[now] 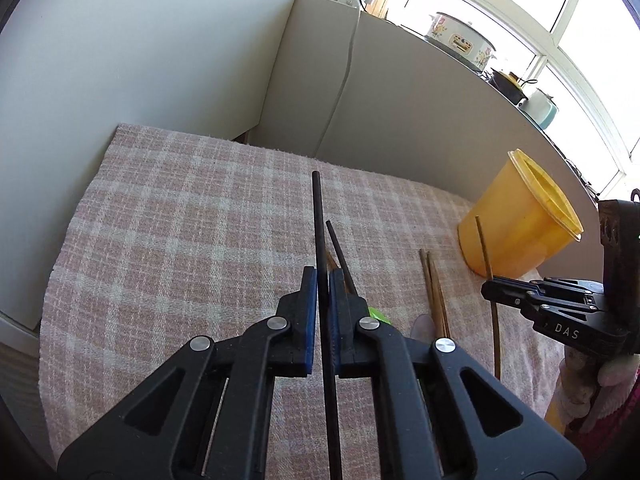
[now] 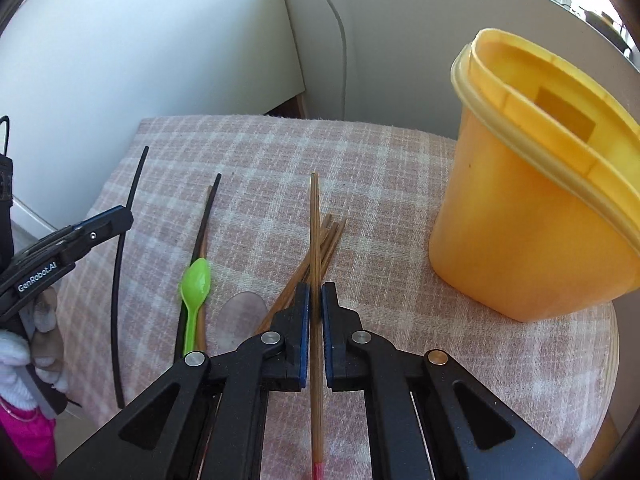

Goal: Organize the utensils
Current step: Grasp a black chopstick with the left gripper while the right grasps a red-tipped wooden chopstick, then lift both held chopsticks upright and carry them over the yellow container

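Left wrist view: the left hand-held gripper (image 1: 323,276) is pinched tight on one black chopstick (image 1: 319,216), which runs up the middle of the frame clear of the checked cloth (image 1: 168,216) on the worktop. The stick looks thin, stiff and light, and smooth enough to pivot in the pads; the hold sits near its middle, which I judge keeps it from tipping. A second black chopstick (image 1: 340,250) lies on the cloth just right of the pads. At lower right the right hand-held gripper (image 1: 490,286) is clamped on one brown chopstick (image 1: 484,250), beside the yellow tub (image 1: 520,220) at centre right. Two more brown sticks (image 1: 434,284) show here; others may be hidden

Right wrist view: the right hand-held gripper's pads are pressed onto that single brown chopstick (image 2: 315,216), a ribbed bamboo one with a red end at the bottom edge, so probably less slippery than the black. Behind it lies a heap of brown chopsticks (image 2: 326,240), about four, overlapping too much for a sure count. Left of centre: one green plastic spoon (image 2: 196,284), one pale spoon (image 2: 242,320), one black chopstick (image 2: 208,212) with what may be a brown stick beside it. At far left the left hand-held gripper (image 2: 120,218) holds the other black stick (image 2: 122,264). One yellow tub (image 2: 532,216), open, empty as far as shows, stands at right
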Demonstrator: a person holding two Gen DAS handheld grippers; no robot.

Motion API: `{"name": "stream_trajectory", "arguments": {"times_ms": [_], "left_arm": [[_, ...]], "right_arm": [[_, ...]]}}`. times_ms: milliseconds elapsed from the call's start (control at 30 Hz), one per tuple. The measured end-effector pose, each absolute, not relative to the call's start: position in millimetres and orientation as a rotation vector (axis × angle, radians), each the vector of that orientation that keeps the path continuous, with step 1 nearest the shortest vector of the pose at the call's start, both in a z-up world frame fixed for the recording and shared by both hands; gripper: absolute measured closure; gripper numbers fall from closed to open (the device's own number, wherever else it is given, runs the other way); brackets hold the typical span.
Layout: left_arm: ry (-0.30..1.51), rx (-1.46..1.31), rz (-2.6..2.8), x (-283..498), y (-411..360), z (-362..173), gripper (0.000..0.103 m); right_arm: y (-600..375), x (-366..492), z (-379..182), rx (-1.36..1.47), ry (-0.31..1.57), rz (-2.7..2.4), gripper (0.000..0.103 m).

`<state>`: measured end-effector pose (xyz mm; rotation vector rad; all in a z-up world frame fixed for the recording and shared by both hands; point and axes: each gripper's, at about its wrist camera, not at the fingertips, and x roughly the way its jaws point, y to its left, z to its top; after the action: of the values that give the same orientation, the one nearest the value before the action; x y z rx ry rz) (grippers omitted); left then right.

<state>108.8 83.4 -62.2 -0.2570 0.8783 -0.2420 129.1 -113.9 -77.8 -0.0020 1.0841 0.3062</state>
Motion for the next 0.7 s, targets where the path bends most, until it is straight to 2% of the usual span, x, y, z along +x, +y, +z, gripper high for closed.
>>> {"name": "stream_trajectory", "arguments": {"times_ms": [400,700], "left_arm": [[0.679,-0.222,-0.325,73,71,24,0.100],[0.568,-0.186,-0.375,66,48,67,0.101]], "right_arm": [[-144,87,-11,0.034,0.873,0.318,0.099],[-155,68,29,0.036,0.723,0.288,0.099]]}}
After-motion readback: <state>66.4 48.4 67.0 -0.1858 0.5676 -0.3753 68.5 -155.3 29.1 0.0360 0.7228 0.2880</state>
